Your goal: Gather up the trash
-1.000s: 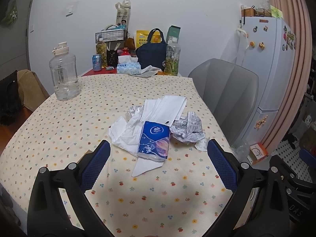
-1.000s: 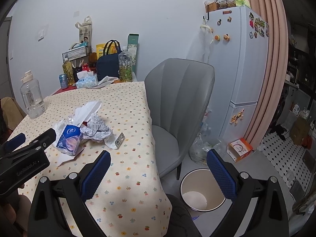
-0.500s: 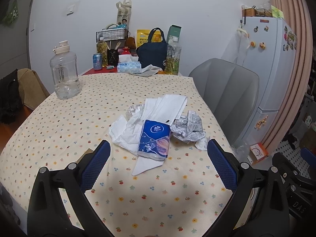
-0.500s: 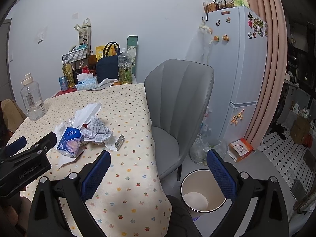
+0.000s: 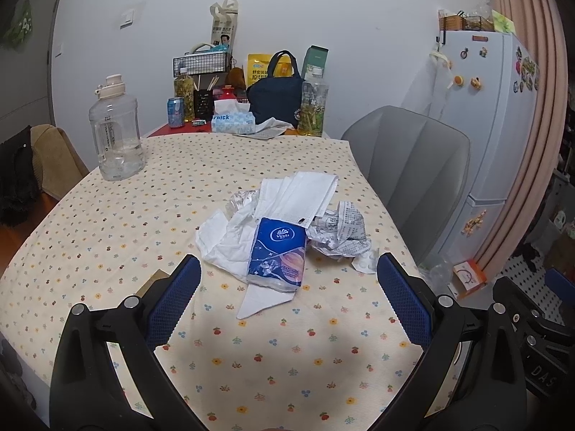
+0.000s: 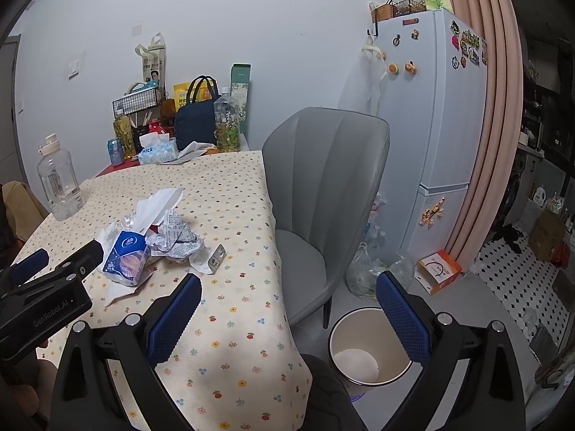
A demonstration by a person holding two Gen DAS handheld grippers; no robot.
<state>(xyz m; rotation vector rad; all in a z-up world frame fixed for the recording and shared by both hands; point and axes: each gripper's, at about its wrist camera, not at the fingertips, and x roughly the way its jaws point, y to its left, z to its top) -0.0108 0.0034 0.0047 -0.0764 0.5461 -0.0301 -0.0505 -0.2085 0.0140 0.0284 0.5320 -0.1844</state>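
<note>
Left gripper [image 5: 287,287] wide, empty, above table [image 5: 107,215] just short of trash pile [image 5: 287,222]. Right gripper [image 6: 287,309] wide, empty, over table edge. Bin [image 6: 370,344] on floor beside chair [image 6: 323,186], seemingly holds only liner. Judgement: nothing collected yet; whole pile remains.

Home dining corner: magnet-covered fridge [image 6: 449,107], floral-clothed table [image 5: 251,341].

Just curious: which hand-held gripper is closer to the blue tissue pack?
Left. The left hand-held gripper faces the tissue pack; the right hand-held gripper hangs farther back, over the table edge.
</note>
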